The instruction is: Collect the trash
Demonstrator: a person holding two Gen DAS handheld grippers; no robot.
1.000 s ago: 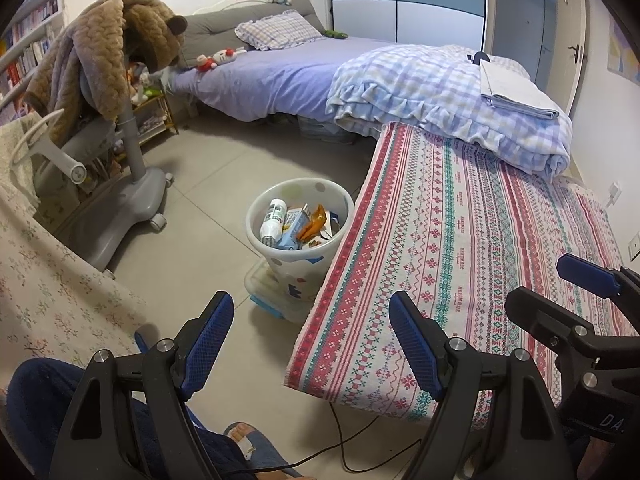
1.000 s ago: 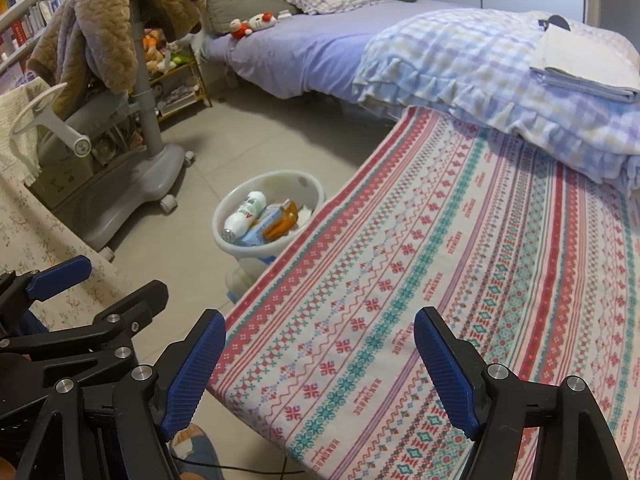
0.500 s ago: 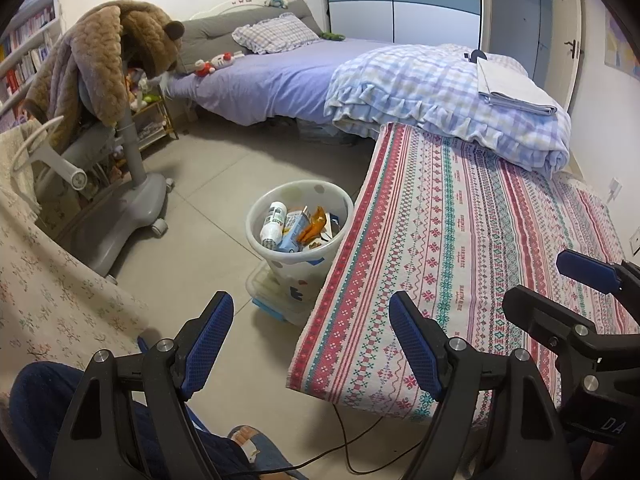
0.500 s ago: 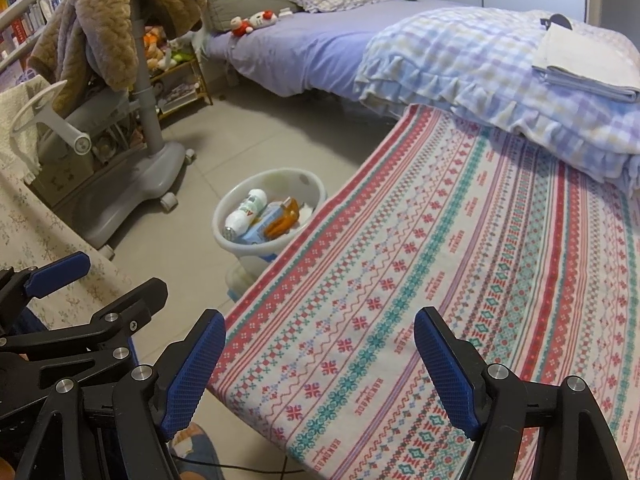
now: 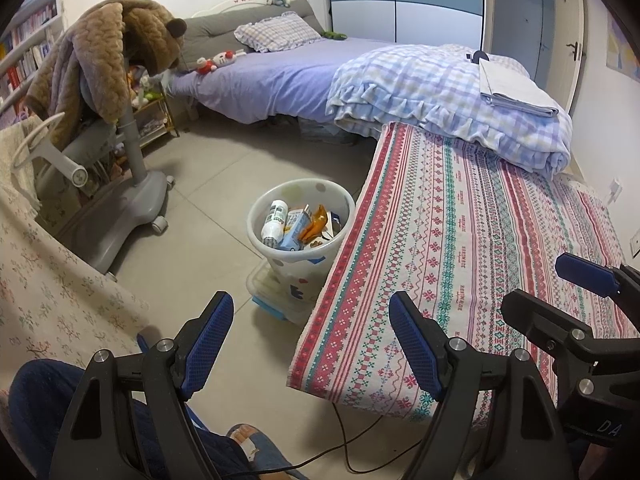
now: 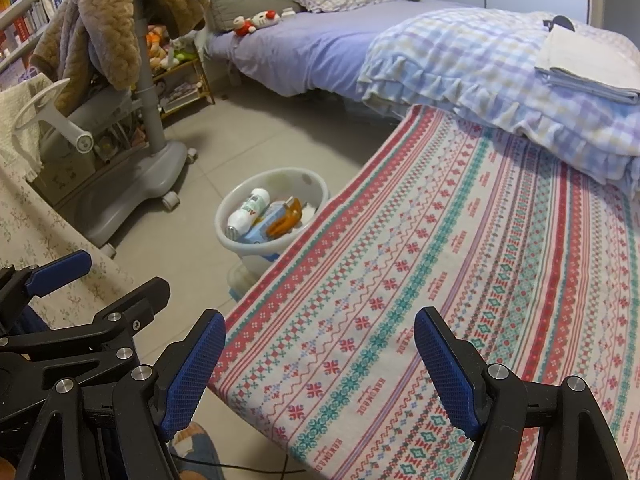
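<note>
A: Where's the trash from the grippers?

B: In the bin (image 5: 301, 227) on the floor, ahead of both and below, hard against the edge of the striped cloth (image 5: 460, 248). The white bottle (image 5: 274, 222) lies tilted, neck toward us.

A: Which is nearer?

B: Left gripper (image 5: 311, 344), I'd judge; from the right gripper (image 6: 320, 376) the bin sits ahead and leftward, partly hidden by cloth. Both stand wide apart, holding nothing, and no loose trash is plainly visible
</note>
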